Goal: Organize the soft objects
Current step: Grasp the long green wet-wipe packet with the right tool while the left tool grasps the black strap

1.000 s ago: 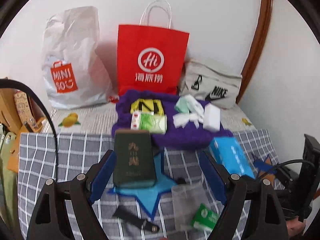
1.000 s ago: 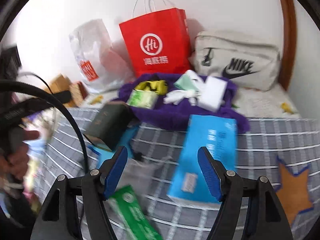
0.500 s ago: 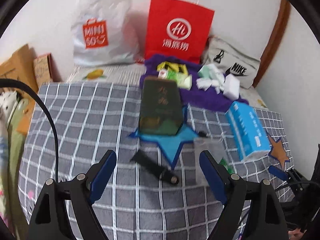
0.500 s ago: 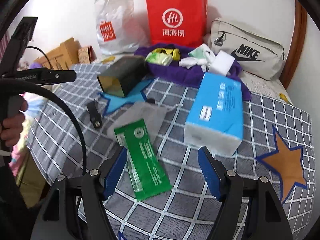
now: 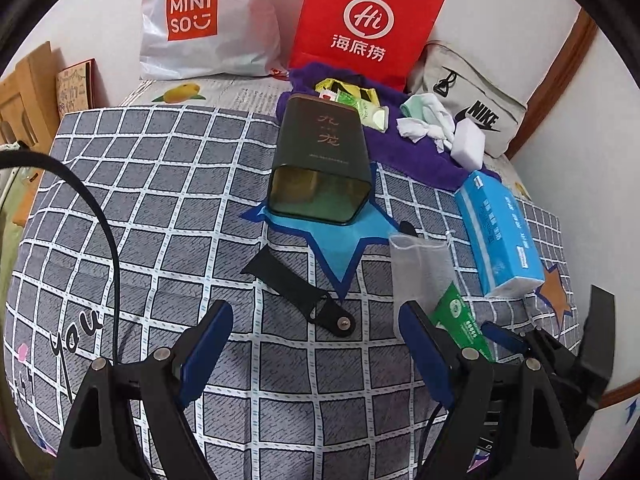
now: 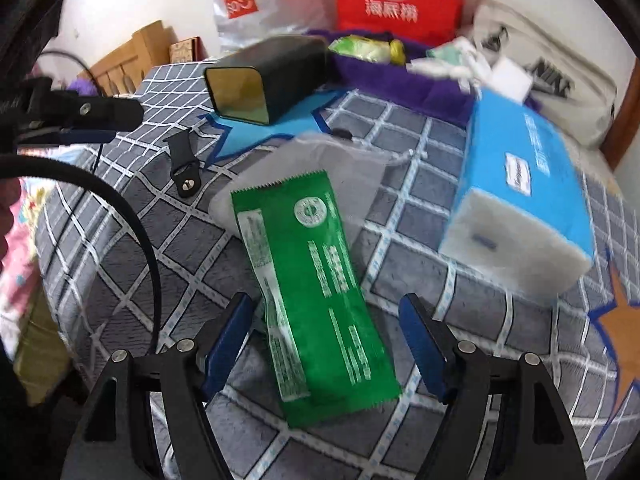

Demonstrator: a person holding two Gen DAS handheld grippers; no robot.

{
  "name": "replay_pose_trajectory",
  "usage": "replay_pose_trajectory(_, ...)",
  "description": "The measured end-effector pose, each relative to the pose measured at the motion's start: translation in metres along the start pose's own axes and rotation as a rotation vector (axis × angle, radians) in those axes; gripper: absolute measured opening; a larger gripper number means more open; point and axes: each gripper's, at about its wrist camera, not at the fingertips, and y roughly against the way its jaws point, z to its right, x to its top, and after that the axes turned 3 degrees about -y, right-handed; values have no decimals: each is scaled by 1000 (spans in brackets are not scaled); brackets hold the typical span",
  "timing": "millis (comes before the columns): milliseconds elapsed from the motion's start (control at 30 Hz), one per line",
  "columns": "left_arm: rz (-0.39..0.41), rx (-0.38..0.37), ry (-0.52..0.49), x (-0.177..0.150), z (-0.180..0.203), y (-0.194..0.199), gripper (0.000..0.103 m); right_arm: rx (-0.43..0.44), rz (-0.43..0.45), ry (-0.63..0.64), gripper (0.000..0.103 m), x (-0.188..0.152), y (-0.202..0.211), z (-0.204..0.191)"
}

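A green packet (image 6: 316,280) lies flat on the checked bedspread (image 6: 120,260), partly on a translucent pouch (image 6: 320,160). My right gripper (image 6: 326,304) hangs just over the packet's near half, jaws closing, with the packet between them and the pads clear of it. A blue tissue pack (image 6: 520,184) lies to its right. My left gripper (image 5: 316,312) is open above a black strap (image 5: 296,288), with nothing between its fingers. Behind the strap a dark green tin (image 5: 320,160) lies on its side. The packet (image 5: 460,320) and pouch (image 5: 420,272) lie by the left gripper's right finger.
A purple towel (image 5: 420,156) at the back holds snack packets (image 5: 360,104), white cloths (image 5: 424,120) and a white block (image 5: 468,144). Behind it stand a white plastic bag (image 5: 200,24), a red paper bag (image 5: 364,20) and a grey pouch bag (image 5: 472,96). Wooden furniture (image 5: 24,92) is at the left.
Both grippers have come down closer to the bedspread. The right one now stands over the green packet with its jaws a little narrower. The left one has neared the black strap.
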Motion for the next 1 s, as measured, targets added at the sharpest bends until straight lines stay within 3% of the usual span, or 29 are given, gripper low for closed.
replay_pose_trajectory(67, -13, 20, -5, -1, -1, -5, 84, 3, 21, 10, 49, -1, 1, -2)
replay_pose_trajectory(133, -32, 35, -8, -2, -2, -12, 84, 18, 22, -39, 43, -1, 5, 7)
replay_pose_trajectory(267, -93, 82, -12, -2, -2, -36, 84, 50, 2, -136, 42, -3, 13, 25)
replay_pose_trajectory(433, -137, 137, -11, 6, 2, -64, 84, 22, 31, -140, 42, -7, 34, 34)
replay_pose_trajectory(567, -109, 205, -63, 13, 16, -76, 84, 34, 53, -157, 42, -8, 46, 43)
replay_pose_trajectory(633, -75, 186, -114, 15, 26, -79, 81, 46, 61, -172, 42, -9, 49, 49)
replay_pose_trajectory(733, -40, 177, -228, 11, 39, -77, 62, 46, 70, -189, 42, -10, 50, 56)
replay_pose_trajectory(767, -50, 143, -238, 9, 38, -74, 52, 45, 72, -193, 42, -11, 51, 58)
replay_pose_trajectory(1000, -109, 137, -158, -1, 28, -67, 62, 54, 82, -216, 42, -16, 52, 65)
